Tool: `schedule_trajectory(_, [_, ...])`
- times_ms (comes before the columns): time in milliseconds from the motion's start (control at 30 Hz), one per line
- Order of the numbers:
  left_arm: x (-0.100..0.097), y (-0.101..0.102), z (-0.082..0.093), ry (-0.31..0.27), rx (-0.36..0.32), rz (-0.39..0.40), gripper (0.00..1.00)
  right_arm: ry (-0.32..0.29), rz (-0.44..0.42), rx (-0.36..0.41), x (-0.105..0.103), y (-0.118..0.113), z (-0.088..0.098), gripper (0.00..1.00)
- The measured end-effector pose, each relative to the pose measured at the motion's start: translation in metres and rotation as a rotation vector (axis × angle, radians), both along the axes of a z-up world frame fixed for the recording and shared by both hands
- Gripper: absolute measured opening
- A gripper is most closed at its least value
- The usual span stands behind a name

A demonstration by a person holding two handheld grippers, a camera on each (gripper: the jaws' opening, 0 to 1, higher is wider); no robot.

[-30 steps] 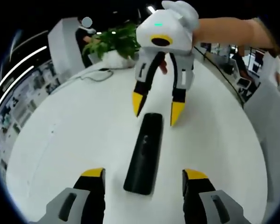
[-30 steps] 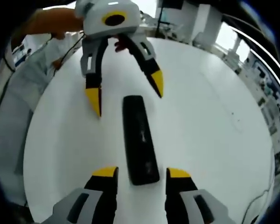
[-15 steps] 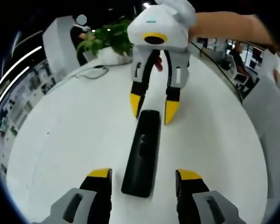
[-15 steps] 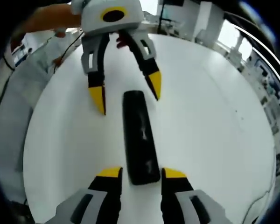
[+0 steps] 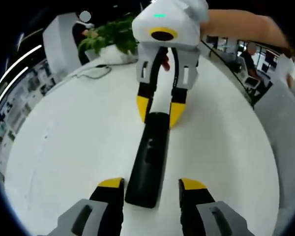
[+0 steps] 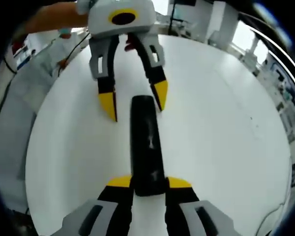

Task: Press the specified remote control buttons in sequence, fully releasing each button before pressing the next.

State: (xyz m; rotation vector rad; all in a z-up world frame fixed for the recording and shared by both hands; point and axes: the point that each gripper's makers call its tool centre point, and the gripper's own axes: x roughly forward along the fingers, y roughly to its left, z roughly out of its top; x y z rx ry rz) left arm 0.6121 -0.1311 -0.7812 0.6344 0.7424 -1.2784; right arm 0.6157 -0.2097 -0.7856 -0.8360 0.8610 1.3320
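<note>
The right gripper (image 6: 150,183) clamps one end of the remote (image 6: 146,147) to steady it, while the left gripper (image 6: 135,104) straddles the other end, jaws narrow, not yet gripping.

Two close views facing each other, apparently end-on, sharing remote (image 5: 148,160) and table (image 5: 69,132)
</note>
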Motion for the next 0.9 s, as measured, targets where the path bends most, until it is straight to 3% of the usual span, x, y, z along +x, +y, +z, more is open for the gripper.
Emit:
schedule_trajectory(567, [0.0023, 0.0044, 0.0003, 0.008, 0.038, 0.001, 0.25, -0.001, 0.028, -0.028, 0.0008, 0.0008, -0.0009, 0.21])
schedule_trajectory(900, [0.0022, 0.0047, 0.0005, 0.004, 0.064, 0.001, 0.24, -0.010, 0.027, -0.044, -0.0005, 0.0009, -0.0006, 0.21])
